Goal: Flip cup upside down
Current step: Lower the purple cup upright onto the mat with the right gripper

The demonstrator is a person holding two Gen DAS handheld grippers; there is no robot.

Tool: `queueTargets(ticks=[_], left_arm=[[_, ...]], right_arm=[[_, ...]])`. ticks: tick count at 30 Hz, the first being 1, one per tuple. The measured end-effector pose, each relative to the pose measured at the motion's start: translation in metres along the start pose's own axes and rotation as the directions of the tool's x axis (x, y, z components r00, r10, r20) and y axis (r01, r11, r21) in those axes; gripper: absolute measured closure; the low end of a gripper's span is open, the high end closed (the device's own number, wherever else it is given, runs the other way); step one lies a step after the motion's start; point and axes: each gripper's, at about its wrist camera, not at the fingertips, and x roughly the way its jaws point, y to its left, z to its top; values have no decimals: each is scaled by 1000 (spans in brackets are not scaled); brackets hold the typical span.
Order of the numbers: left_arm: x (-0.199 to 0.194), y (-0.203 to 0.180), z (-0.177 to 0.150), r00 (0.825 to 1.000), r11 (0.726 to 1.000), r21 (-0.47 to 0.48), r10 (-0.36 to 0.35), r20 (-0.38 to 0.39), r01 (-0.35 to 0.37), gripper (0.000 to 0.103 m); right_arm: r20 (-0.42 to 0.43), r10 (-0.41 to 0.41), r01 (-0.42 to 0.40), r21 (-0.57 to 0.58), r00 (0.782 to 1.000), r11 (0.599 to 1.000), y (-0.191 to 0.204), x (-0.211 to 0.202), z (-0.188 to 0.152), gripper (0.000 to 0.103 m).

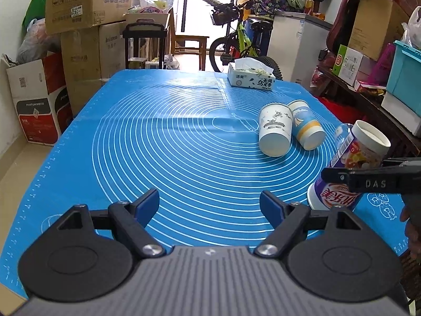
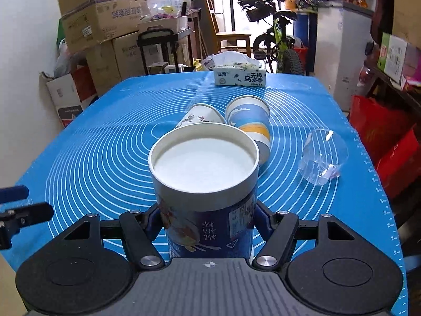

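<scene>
A tall purple-and-white paper cup (image 2: 208, 205) stands upside down on the blue mat (image 2: 105, 142), its white recessed base facing up. My right gripper (image 2: 206, 223) is shut on its lower body. In the left wrist view the same cup (image 1: 350, 163) stands at the right with the right gripper's fingers (image 1: 368, 181) around it. My left gripper (image 1: 209, 205) is open and empty over the mat's near middle. A white floral cup (image 1: 275, 129) and a blue-and-yellow cup (image 1: 306, 125) stand upside down side by side.
A clear plastic cup (image 2: 322, 158) lies on its side at the mat's right. A tissue box (image 2: 240, 75) sits at the far edge. Cardboard boxes (image 1: 79, 8), a bicycle (image 1: 242, 39) and a white cabinet (image 1: 294, 42) stand beyond the table.
</scene>
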Motion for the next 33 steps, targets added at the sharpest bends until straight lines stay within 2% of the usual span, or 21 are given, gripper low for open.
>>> queueTargets(ticks=[6,8,15,17,19,25,33], left_arm=[[1,-1,0,1000,1000,4,1,1,-1,20],[1,-1,0,1000,1000,4,1,0,-1,20],[1,-3,2,1000,1000,8,7,2,-7,20],[2,-4,2,1000,1000,7,10,2,-10,20],[0,-5,3,1000,1000,10,13,3,-13,20],[-9,-11,-2,999,999,14,38,-2,-38,20],[-31,-19,-16,999,999,28,42,-8,-42,20]], right_arm=[[18,-23,24,-42,1000,999,10,-6,-4,36],[20,-30,32,-53,999,998,12,-5,-3,30],[33,-23,25,-60,999,998,15,-8,-6,20],[49,-23,26,-56,999,998,16,-13,-7,7],[77,-27,31,-57,997,998,17,-22,-9,0],[107,-41,46,-46,993,998,20,-52,-21,0],[107,-27,22,42,994,999,16,-93,-43,0]])
